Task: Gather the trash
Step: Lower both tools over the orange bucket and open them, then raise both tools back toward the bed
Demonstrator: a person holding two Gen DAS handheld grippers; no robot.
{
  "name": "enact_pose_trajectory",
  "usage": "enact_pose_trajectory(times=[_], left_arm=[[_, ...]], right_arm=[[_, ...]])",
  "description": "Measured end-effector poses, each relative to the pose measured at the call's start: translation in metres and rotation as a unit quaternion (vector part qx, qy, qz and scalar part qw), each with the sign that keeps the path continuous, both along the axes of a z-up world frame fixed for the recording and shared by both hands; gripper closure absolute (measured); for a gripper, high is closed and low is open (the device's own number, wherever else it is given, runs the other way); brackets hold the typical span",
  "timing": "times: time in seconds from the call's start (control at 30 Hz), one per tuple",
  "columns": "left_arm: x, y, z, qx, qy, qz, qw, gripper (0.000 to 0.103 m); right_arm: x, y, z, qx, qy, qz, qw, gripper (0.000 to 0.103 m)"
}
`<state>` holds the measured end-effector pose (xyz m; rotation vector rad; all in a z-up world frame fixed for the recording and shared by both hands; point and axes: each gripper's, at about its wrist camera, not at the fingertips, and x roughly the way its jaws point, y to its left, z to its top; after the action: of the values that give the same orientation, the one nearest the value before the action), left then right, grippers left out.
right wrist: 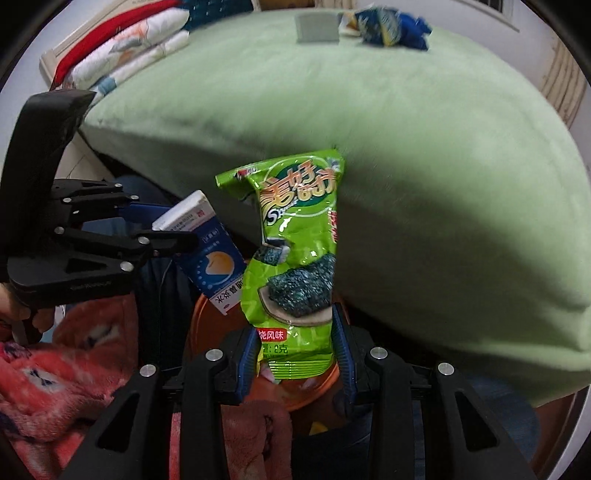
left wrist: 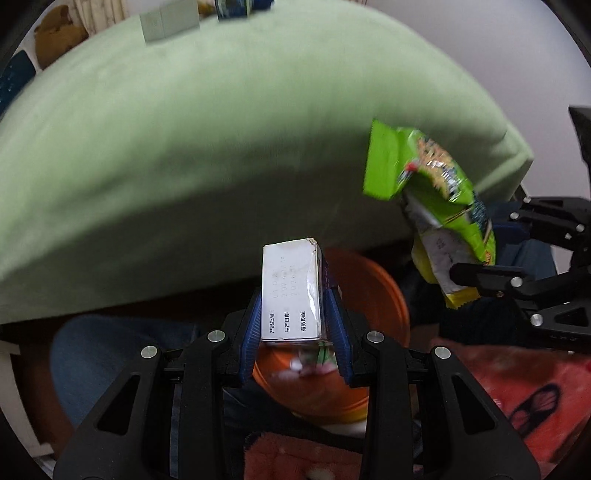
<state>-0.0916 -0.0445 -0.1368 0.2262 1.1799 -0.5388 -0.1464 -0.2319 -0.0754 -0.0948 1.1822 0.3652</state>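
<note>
Both grippers are loaded and both are pointing steeply down. The left gripper (left wrist: 295,325) has its blue pads clamped on a small white-and-blue carton (left wrist: 290,291), squeezing it from either side, with the printed white end face turned up toward the camera and the box sticking out past the fingertips. Directly beneath those fingertips sits an orange bin (left wrist: 373,306), its round rim curving out to the right of the jaws, with some scraps blurred inside it. Over on the right-hand side of this gripper, the right gripper (right wrist: 295,350) carries a green snack wrapper (right wrist: 295,254), and its jaws are closed on the lower end of the packet, one pad on each edge, so the wrapper stands up tall and crinkled ahead of the fingers. From the right wrist view the carton (right wrist: 210,254) shows just to the left of the wrapper, close beside it but not touching, tilted, blue face outward, pinched in the left gripper (right wrist: 173,240). The same orange bin (right wrist: 207,332) lies below and between the two tools, under both pieces of trash. Ahead of both grippers swells a pale green bed cover (left wrist: 184,166), and far beyond the fingertips on it rest a grey-green box (right wrist: 317,27) and a blue wrapper (right wrist: 391,29), side by side. A pink fleecy sleeve (right wrist: 55,369) fills the lower left near the right tool.
</note>
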Motion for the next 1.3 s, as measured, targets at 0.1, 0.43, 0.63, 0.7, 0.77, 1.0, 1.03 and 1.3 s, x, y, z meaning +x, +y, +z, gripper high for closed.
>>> enact_pose_trajectory(times=[0.1,0.43,0.63,0.7,0.77,1.0,1.03,1.3], left_arm=[[-0.001,0.0,-0.017,0.008,0.024,0.001,0.9997,0.07],[0.007,0.002,-0.041,0.026,0.07,0.011,0.9972,0.068],[0.013,0.004,-0.04,0.043,0.063,0.027,0.9967,0.038],[0.014,0.005,-0.041,0.046,0.064,0.028,0.9965,0.037],[0.015,0.004,-0.042,0.048,0.066,0.03,0.9962,0.037],[0.014,0.006,-0.041,0.051,0.063,0.036,0.9961,0.037],[0.014,0.006,-0.041,0.052,0.061,0.036,0.9961,0.037],[0.015,0.008,-0.033,0.05,0.055,0.039,0.9965,0.037]], right_arm=[[-0.002,0.007,-0.011,-0.004,0.017,0.012,1.0,0.067],[-0.001,0.013,-0.032,-0.004,0.064,0.023,0.998,0.042],[-0.002,0.01,-0.024,-0.005,0.045,0.007,0.999,0.026],[-0.001,0.005,-0.022,-0.004,0.043,0.002,0.999,0.026],[-0.003,0.0,-0.021,-0.003,0.041,-0.004,0.999,0.026],[0.0,-0.008,-0.02,-0.002,0.034,-0.016,0.999,0.026],[0.0,-0.008,-0.019,-0.002,0.032,-0.017,0.999,0.026],[0.003,-0.011,-0.009,0.0,0.014,-0.024,1.0,0.026]])
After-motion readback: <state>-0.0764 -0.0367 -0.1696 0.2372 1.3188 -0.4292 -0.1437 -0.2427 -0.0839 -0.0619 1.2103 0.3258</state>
